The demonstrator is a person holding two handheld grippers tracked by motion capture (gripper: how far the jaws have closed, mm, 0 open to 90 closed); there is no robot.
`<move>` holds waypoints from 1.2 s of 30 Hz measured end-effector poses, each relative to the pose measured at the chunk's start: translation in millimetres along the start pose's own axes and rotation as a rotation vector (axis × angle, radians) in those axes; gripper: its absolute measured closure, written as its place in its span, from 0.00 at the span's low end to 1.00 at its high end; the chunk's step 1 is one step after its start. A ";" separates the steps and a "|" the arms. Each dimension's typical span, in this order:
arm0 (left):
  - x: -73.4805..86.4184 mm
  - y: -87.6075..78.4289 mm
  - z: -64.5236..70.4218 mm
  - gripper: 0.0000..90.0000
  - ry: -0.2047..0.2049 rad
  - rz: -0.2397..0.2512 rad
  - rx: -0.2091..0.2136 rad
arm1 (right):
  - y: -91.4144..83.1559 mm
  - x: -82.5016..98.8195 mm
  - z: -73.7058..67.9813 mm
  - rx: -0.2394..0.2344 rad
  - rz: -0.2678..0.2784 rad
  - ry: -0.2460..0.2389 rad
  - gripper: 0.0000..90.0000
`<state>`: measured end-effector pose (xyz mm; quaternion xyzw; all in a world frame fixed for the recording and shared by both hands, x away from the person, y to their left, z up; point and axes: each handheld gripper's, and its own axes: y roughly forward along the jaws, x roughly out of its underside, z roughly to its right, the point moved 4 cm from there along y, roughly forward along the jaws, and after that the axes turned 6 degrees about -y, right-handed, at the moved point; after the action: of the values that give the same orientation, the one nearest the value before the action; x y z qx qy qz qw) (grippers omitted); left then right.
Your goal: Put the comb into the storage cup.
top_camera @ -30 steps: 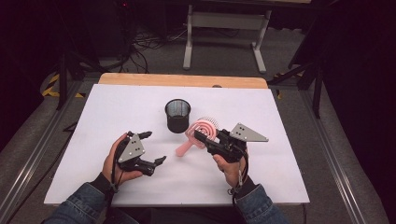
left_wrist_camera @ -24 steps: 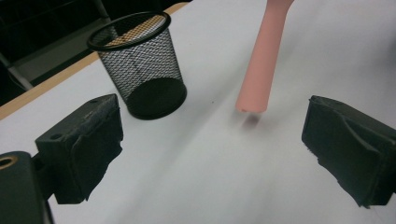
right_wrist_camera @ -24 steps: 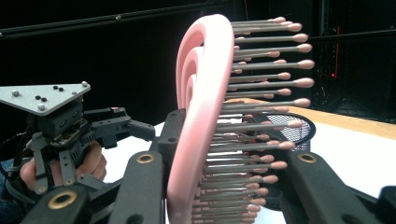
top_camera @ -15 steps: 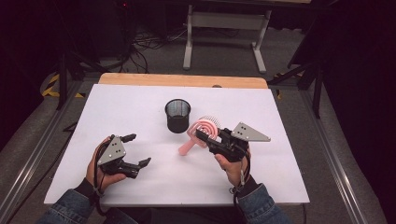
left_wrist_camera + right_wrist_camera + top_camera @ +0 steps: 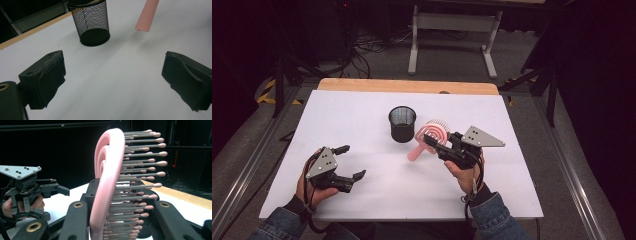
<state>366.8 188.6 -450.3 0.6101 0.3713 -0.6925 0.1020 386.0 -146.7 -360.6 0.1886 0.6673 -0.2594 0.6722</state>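
White sheeting covers the table (image 5: 377,200), whose wooden far edge shows beyond it, and the room past that is dark, with cables on the floor.

Judging by what is in hand, the pink plastic hairbrush with bristles tipped in small balls (image 5: 432,136) is meant for the black wire-mesh cup (image 5: 402,123), which stands upright just beside the brush at about nine o'clock of it. The main risk, as I read it, is the grip: the right gripper (image 5: 438,145) is clamped across the brush's round head, bristles and all, so the springy pins could let the brush twist or slide as it is tilted. The handle angles down toward seven o'clock with its end near the sheet. If that end catches the rim instead of clearing it, the light cup could tip or skid.

At eight o'clock of the cup and well apart from it, the left gripper (image 5: 352,162) sits low over the sheet with its jaws spread wide, holding and touching nothing, too far off to steady the cup.
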 end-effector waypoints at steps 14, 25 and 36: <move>2.9 -10.3 -2.3 0.06 -0.001 0.017 -0.035 | -11.0 -40.4 26.0 0.084 0.007 -0.079 0.70; 3.5 -13.3 -3.0 0.06 0.003 0.036 -0.011 | -17.3 -76.3 51.6 0.150 0.049 -0.104 0.70; 3.6 -12.5 -3.1 0.06 0.005 0.038 -0.004 | 1.0 -81.6 58.1 0.157 0.040 -0.109 0.70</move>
<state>361.0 200.5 -448.7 0.6186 0.3610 -0.6883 0.1155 435.0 -172.9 -277.2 0.2396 0.6034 -0.3072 0.6958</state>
